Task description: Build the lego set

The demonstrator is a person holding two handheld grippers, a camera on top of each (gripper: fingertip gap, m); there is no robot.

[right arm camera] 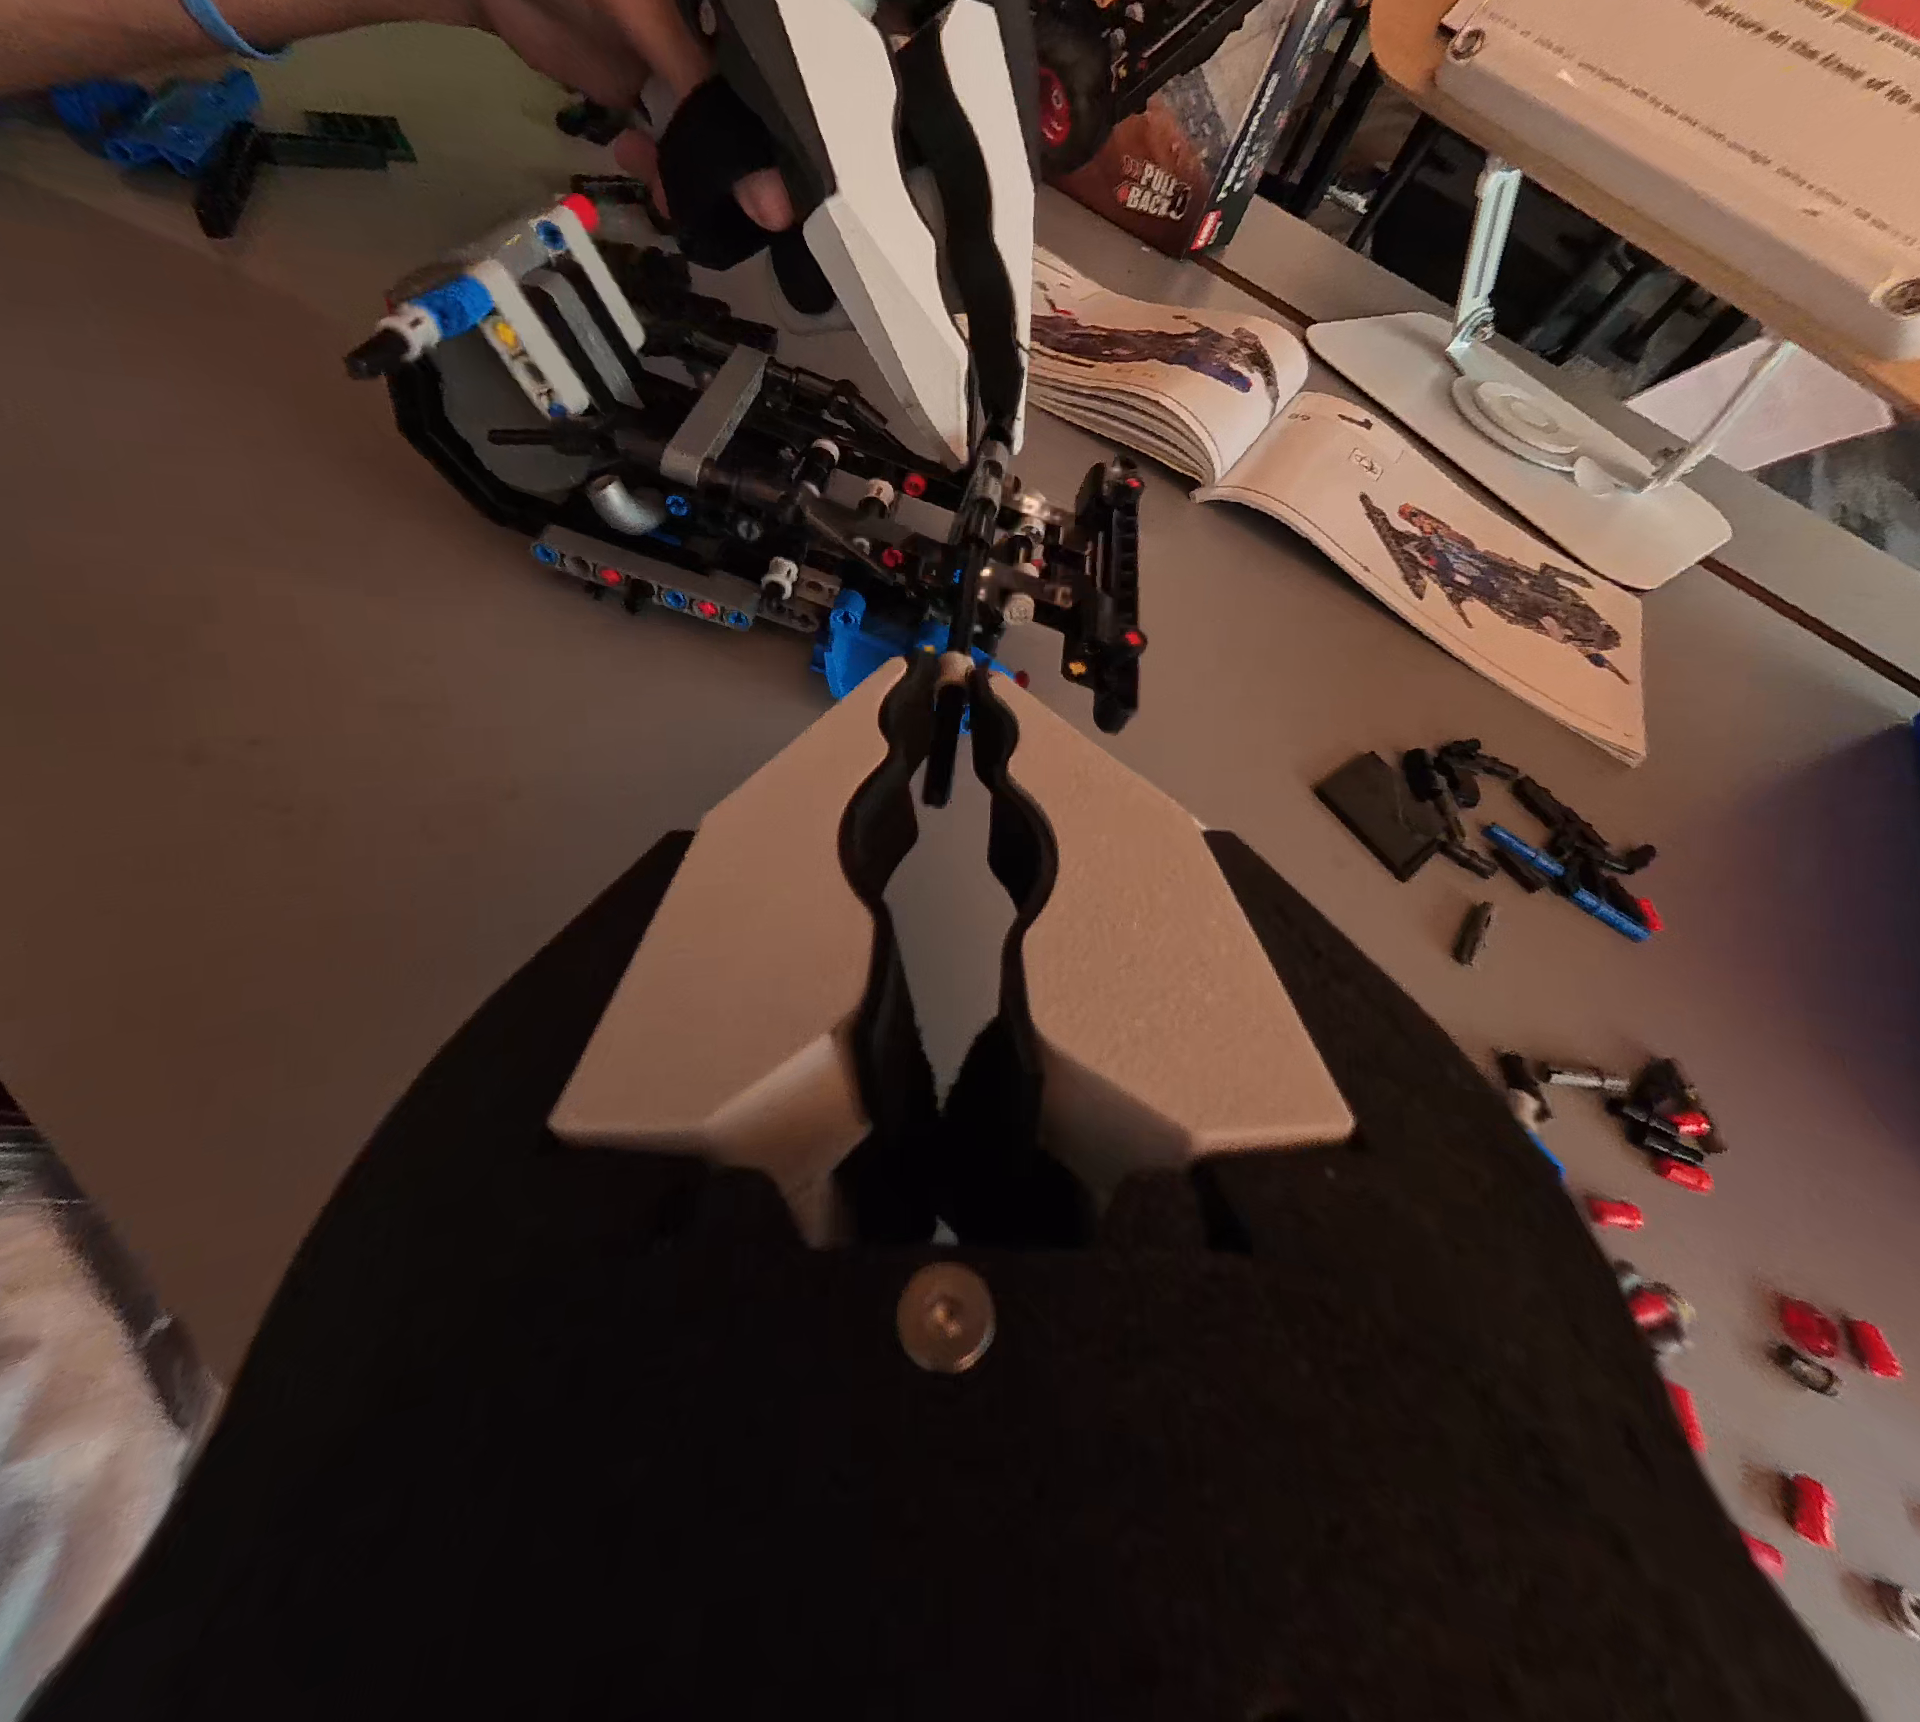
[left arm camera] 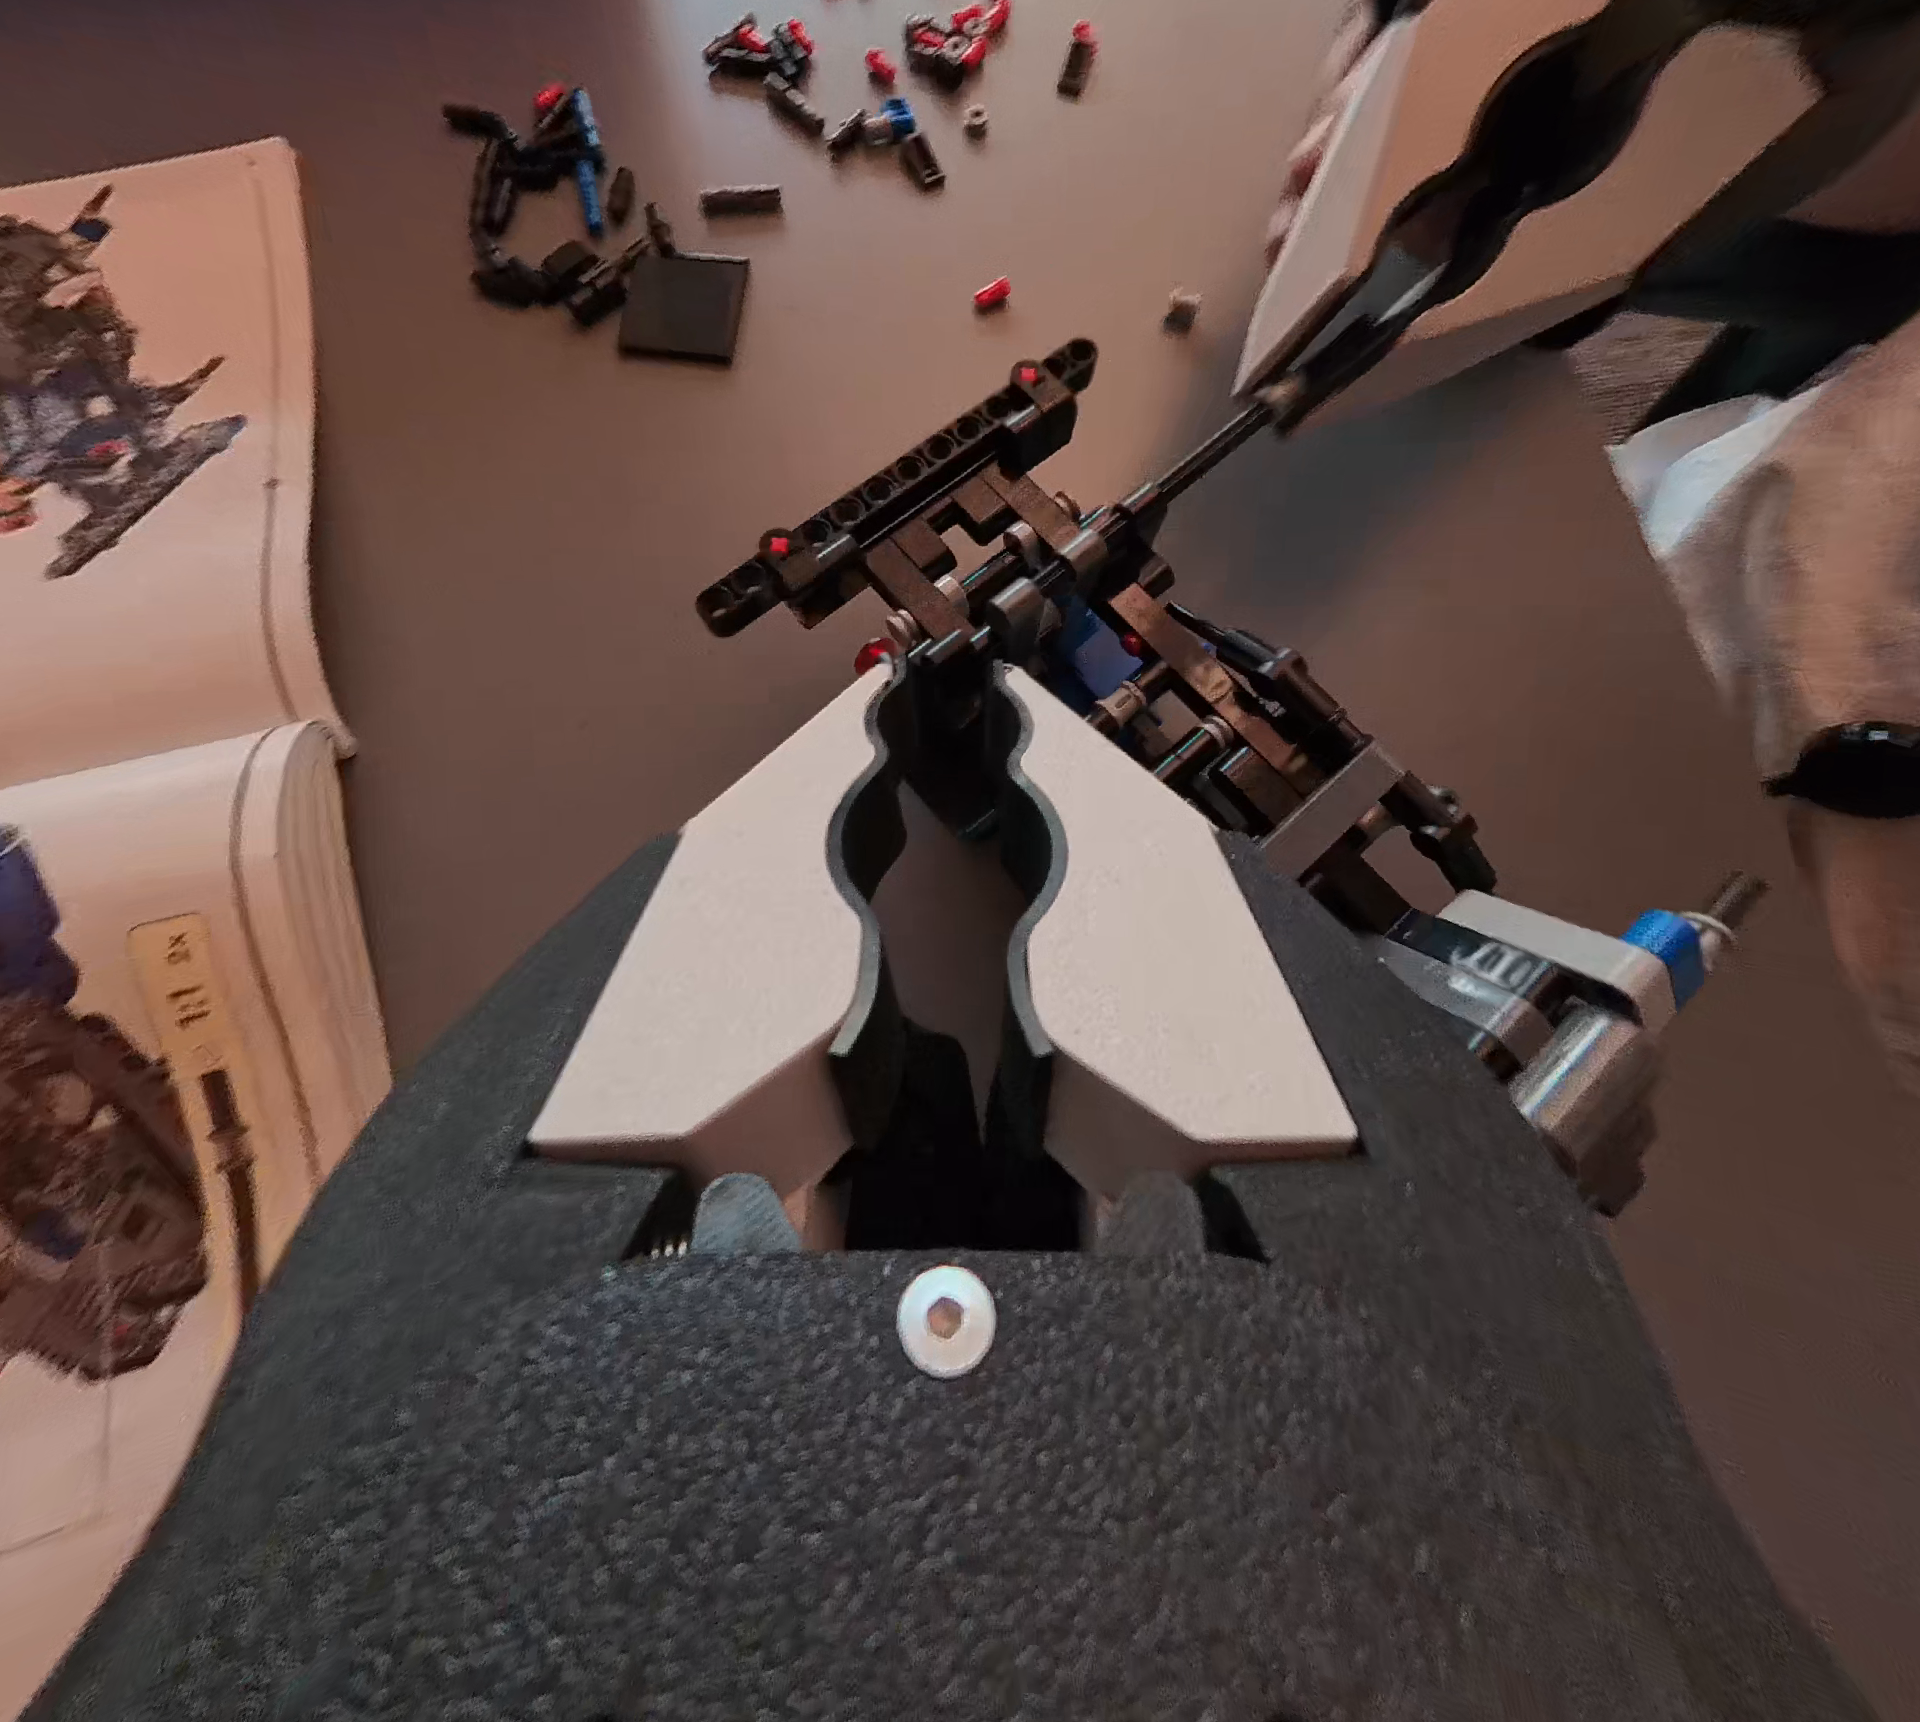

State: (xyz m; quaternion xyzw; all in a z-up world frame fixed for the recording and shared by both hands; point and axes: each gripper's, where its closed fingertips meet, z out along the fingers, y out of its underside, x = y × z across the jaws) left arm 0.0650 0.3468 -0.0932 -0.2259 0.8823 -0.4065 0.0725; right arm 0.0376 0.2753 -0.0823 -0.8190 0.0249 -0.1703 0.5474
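Observation:
The partly built black, grey and blue lego model (left arm camera: 1039, 550) is in front of my left gripper (left arm camera: 940, 680), which is shut on a black part at its near end. In the right wrist view the model (right arm camera: 727, 488) rests on the grey table and the left gripper (right arm camera: 987, 436) comes down on it from above. My right gripper (right arm camera: 940, 670) is shut on a thin black axle (right arm camera: 938, 768) that runs forward into the model. In the left wrist view the right gripper (left arm camera: 1273, 399) holds that axle (left arm camera: 1195, 457) from the upper right.
Loose red and black pieces (left arm camera: 883, 41) and a black square plate (left arm camera: 686, 306) lie farther out on the table. An open instruction booklet (right arm camera: 1351, 509) lies beside the model; the set's box (right arm camera: 1174, 10) and a white stand (right arm camera: 1507, 415) are behind it. More pieces (right arm camera: 1507, 831) lie at right. One gripper's finger ends stand about 9 cm off the other's.

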